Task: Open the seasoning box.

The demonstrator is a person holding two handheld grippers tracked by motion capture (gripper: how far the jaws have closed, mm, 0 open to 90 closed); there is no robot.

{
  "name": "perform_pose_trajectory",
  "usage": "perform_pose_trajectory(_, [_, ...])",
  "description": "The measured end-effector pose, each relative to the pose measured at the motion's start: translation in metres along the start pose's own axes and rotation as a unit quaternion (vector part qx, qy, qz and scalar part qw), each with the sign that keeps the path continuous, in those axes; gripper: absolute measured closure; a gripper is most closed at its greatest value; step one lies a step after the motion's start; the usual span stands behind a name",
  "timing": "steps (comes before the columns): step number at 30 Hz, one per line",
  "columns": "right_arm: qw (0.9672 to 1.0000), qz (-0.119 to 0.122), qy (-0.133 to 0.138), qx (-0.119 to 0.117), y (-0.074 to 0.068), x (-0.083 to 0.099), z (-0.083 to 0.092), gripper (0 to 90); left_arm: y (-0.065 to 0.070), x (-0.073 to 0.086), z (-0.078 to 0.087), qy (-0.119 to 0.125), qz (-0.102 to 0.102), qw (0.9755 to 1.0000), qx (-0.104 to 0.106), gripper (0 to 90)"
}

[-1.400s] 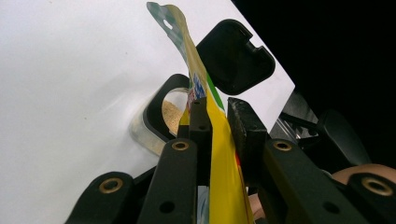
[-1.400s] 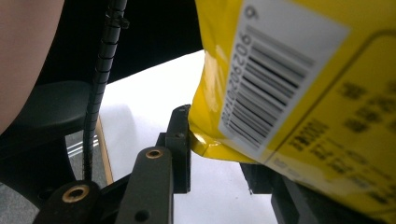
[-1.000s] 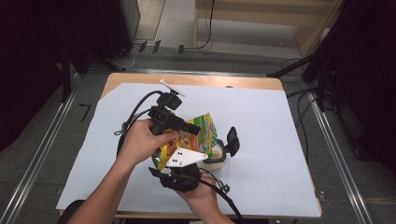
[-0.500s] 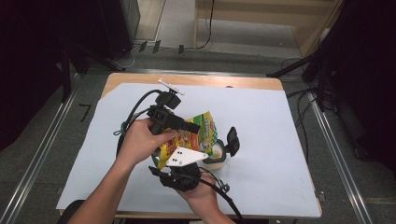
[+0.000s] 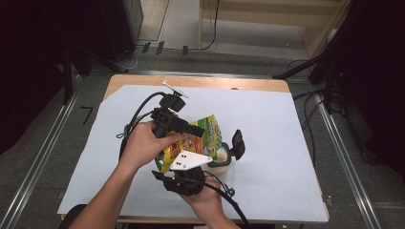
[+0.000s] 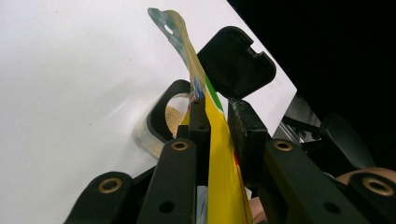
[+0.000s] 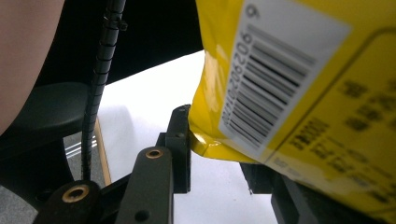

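A yellow snack pouch [image 5: 210,131] hangs tilted above a small clear cup [image 5: 222,161] of beige powder on the white sheet. My left gripper [image 5: 196,130] reaches in from the left and is shut on the pouch. In the left gripper view the pouch [image 6: 224,177] shows edge-on between the jaws of the left gripper [image 6: 217,105], with the cup [image 6: 173,119] beyond. My right gripper [image 5: 223,151] comes from the near side and its jaws stand on either side of the cup. In the right gripper view the barcoded pouch [image 7: 299,70] covers the right gripper [image 7: 217,140], hiding the cup.
The white sheet [image 5: 286,143] covers a wooden table [image 5: 200,81], with bare room to the right and far side. Cables [image 5: 138,114] loop from the left gripper over the sheet. Metal rails [image 5: 43,157] run along both sides of the table.
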State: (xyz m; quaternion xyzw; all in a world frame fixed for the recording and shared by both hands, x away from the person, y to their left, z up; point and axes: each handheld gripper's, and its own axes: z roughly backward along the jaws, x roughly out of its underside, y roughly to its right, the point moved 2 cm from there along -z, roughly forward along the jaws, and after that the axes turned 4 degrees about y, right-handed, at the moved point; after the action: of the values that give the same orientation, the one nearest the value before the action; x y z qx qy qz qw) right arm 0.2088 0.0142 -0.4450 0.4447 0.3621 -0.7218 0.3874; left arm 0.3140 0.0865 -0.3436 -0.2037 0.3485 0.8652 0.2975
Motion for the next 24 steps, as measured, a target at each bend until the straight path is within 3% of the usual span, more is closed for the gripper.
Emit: perform_pose_trajectory(24, [1.0000,-0.004,-0.001,-0.003,-0.0009,0.0000,0.0000,69.4,-0.0008,0.0000,-0.0006,-0.003,-0.002,1.0000,-0.002,80.3])
